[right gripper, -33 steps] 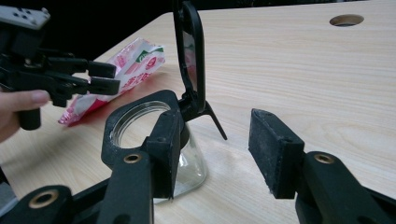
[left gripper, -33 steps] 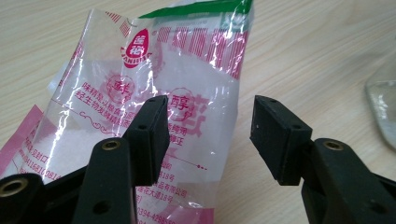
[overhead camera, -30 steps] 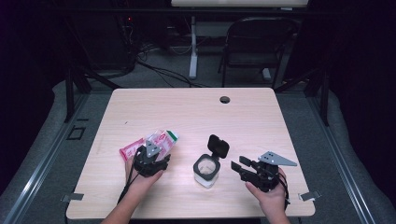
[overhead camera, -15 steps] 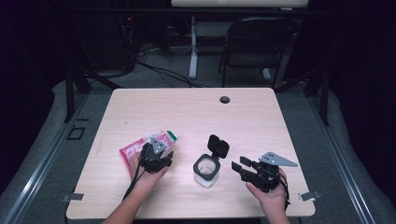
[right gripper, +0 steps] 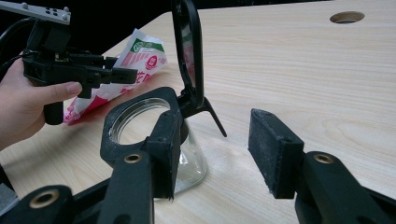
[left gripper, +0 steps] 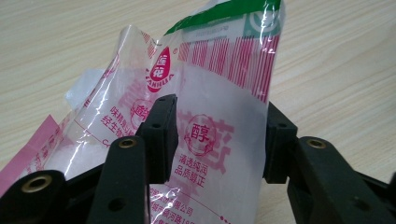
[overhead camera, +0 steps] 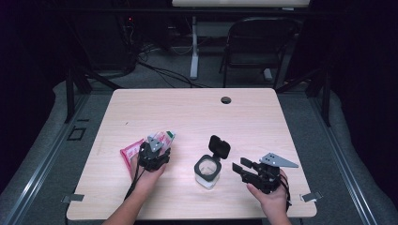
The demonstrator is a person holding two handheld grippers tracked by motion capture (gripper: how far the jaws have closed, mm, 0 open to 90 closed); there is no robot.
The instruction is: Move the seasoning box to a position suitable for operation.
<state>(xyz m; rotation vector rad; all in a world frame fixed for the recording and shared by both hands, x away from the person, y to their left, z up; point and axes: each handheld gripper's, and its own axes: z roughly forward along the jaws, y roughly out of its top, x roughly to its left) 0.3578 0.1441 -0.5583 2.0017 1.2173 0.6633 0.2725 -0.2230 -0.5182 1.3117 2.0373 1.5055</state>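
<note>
A clear plastic bag (left gripper: pixel 219 93) with pink and green print, holding white grains, lies on the left half of the table (overhead camera: pixel 187 112). My left gripper (left gripper: pixel 219 135) is open, one jaw on each side of the bag's middle; the high view shows this gripper (overhead camera: pixel 156 147) over the bag (overhead camera: pixel 164 137). A small glass jar (overhead camera: pixel 206 171) stands at the front centre, its black hinged lid (overhead camera: pixel 219 146) flipped up. My right gripper (overhead camera: pixel 240 168) is open and holds nothing, just right of the jar (right gripper: pixel 191 163). Its left jaw overlaps the jar's black rim in the right gripper view.
A round cable hole (overhead camera: pixel 226 100) sits near the table's far edge. A black folding chair (overhead camera: pixel 258 42) and cables stand on the floor beyond the table. The right gripper view also shows the left hand and its gripper (right gripper: pixel 123 74) at the bag (right gripper: pixel 144 56).
My left gripper has edged forward a little so the bag sits deeper between its jaws. The right gripper and jar have stayed put.
</note>
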